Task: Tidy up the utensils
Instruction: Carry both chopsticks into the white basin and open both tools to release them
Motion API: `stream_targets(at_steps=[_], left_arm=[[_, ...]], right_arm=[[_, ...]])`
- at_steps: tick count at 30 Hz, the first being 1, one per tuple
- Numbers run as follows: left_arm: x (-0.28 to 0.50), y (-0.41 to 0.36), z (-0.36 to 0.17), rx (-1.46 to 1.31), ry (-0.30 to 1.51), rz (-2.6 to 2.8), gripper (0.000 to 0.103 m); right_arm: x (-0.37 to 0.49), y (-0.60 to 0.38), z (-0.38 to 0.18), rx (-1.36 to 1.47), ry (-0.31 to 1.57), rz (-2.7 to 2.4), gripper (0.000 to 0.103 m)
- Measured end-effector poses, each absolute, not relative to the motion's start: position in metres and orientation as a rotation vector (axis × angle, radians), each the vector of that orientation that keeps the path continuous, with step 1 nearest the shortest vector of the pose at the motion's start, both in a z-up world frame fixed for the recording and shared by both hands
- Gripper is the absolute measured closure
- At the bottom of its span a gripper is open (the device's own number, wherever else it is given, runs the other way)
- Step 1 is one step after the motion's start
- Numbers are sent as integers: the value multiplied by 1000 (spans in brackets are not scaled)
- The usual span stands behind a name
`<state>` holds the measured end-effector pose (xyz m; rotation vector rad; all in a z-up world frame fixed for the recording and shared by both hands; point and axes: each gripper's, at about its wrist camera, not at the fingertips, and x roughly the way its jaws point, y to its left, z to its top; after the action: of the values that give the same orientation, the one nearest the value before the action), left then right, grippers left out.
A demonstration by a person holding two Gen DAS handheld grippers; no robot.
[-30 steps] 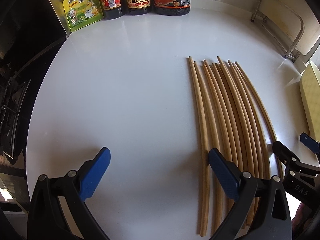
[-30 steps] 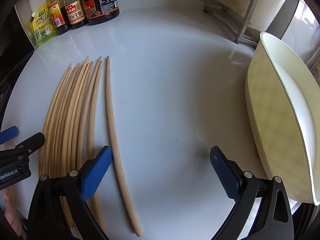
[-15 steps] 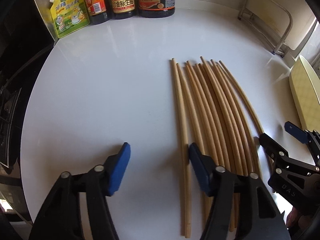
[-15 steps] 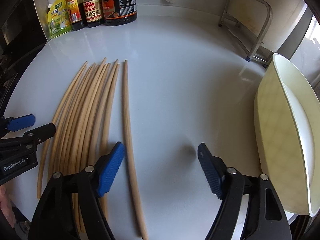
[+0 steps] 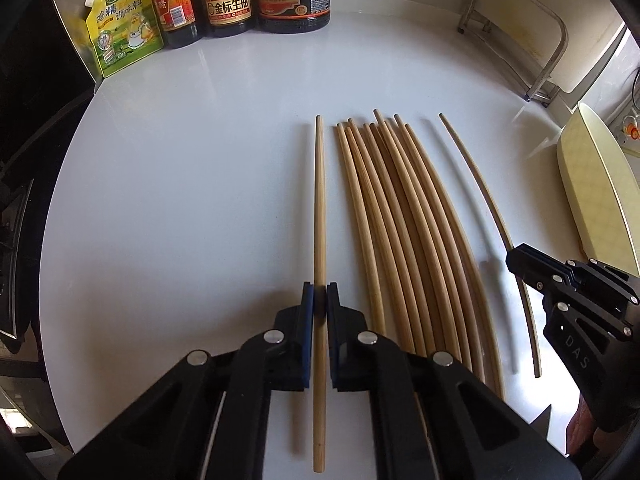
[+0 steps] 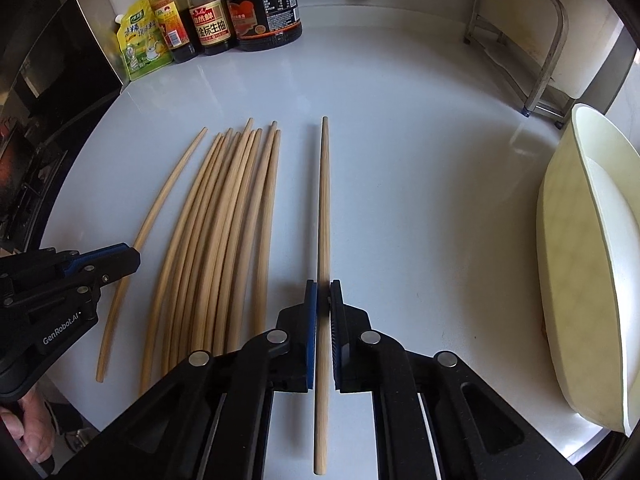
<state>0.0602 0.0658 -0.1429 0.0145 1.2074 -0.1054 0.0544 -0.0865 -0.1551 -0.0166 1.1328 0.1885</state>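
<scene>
Each tool, left (image 5: 320,300) and right (image 6: 323,298), is clenched on a chopstick (image 5: 319,216) (image 6: 323,208): light, stiff, smooth wood, best pinched near mid-length lest it pivot or slip.

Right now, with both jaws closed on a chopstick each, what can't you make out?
- Left wrist view: near ends of the chopstick bundle, hidden behind the left gripper.
- Right wrist view: pale basin, cut off by the right edge.
- Both views: whether either gripped chopstick is lifted off the countertop.
</scene>
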Motion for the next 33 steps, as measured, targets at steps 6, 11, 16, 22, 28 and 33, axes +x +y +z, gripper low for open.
stream_targets(at_steps=[6, 11, 16, 22, 28, 33], left_arm=[[59, 55, -106, 24, 1162, -143, 96], [62, 19, -67, 52, 1102, -231, 96], [70, -46, -39, 113, 1054, -366, 96], [81, -139, -18, 182, 1006, -570, 96], [87, -220, -25, 251, 1007, -720, 96], [97, -257, -41, 273, 1037, -741, 96]], right_arm=[[47, -106, -122, 88, 1102, 204, 97], [36, -138, -82, 161, 1035, 178, 97], [28, -197, -50, 237, 985, 59, 97], [11, -274, -50, 314, 945, -129, 97], [6, -327, -68, 391, 946, -234, 97], [13, -354, -81, 414, 952, -266, 97]])
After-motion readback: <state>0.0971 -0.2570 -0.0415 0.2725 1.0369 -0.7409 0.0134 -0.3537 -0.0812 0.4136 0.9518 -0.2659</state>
